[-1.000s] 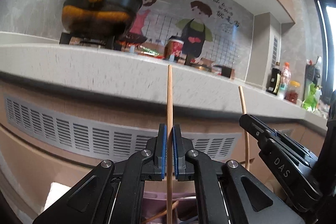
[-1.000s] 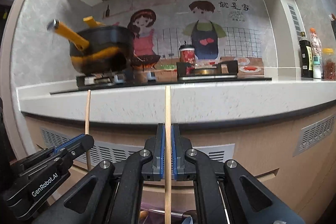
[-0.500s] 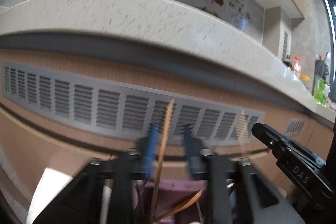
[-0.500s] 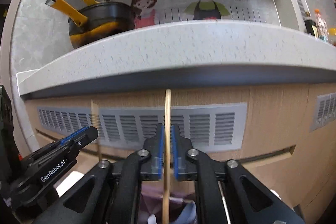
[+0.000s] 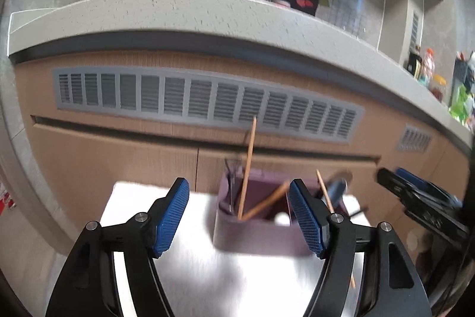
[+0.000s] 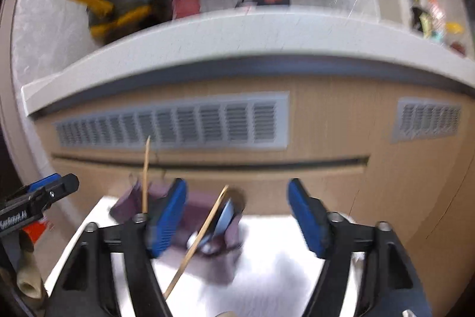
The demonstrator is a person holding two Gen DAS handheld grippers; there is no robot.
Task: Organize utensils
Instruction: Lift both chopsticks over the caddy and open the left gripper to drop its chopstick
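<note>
Drop step finishing; left gripper (image 5: 239,216) and right gripper (image 6: 237,216) both gaping wide, gripping nothing; chopsticks (image 5: 246,168) leaning in holder (image 5: 252,233), lower centre; next: fetching another utensil.

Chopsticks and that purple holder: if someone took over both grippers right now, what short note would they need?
Left gripper: open, holding nothing, aimed at the purple holder on the white table.
Right gripper: open, holding nothing; view blurred.
Chopsticks: one stands nearly upright in the holder, one leans inside it. Another slants near the holder's right end; whether its lower end is inside is unclear.
A blue-grey utensil also sits in the holder.
Done: both grippers have released their chopsticks.
Left: check the slanted one is seated, then look for utensils outside these views.
</note>
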